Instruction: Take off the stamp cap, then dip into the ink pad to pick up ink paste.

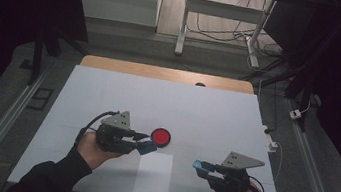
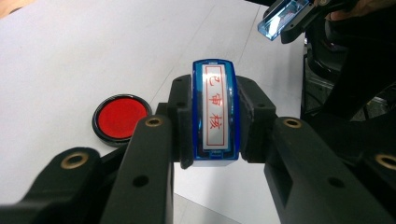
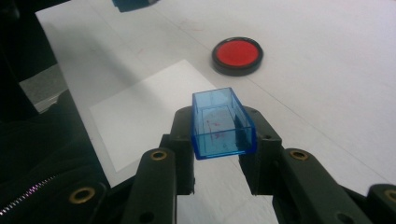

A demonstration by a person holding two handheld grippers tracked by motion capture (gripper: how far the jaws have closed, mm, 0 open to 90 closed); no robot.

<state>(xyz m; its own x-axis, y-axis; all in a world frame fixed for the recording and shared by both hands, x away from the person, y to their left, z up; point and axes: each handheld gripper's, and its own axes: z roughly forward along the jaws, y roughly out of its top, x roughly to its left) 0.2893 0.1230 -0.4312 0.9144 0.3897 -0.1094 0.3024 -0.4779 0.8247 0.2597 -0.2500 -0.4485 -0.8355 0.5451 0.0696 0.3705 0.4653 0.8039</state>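
Note:
My left gripper [image 1: 147, 144] [image 2: 215, 112] is shut on a blue stamp [image 2: 215, 112] whose white label carries red characters. It hovers just left of and below the round red ink pad [image 1: 160, 136] [image 2: 121, 118] [image 3: 237, 55] on the white table. My right gripper [image 1: 201, 167] [image 3: 223, 126] is shut on the stamp's clear blue cap [image 3: 223, 123] [image 1: 200, 166] [image 2: 282, 18], held above the table at the front right. A white paper sheet [image 1: 153, 175] [image 3: 154, 112] lies between the two grippers near the front edge.
The white table top [image 1: 167, 105] has a wooden strip along its far edge. Beyond it stand a desk frame [image 1: 219, 22] and loose cables on the floor. A dark sleeve [image 3: 42, 158] shows at the lower left of the right gripper view.

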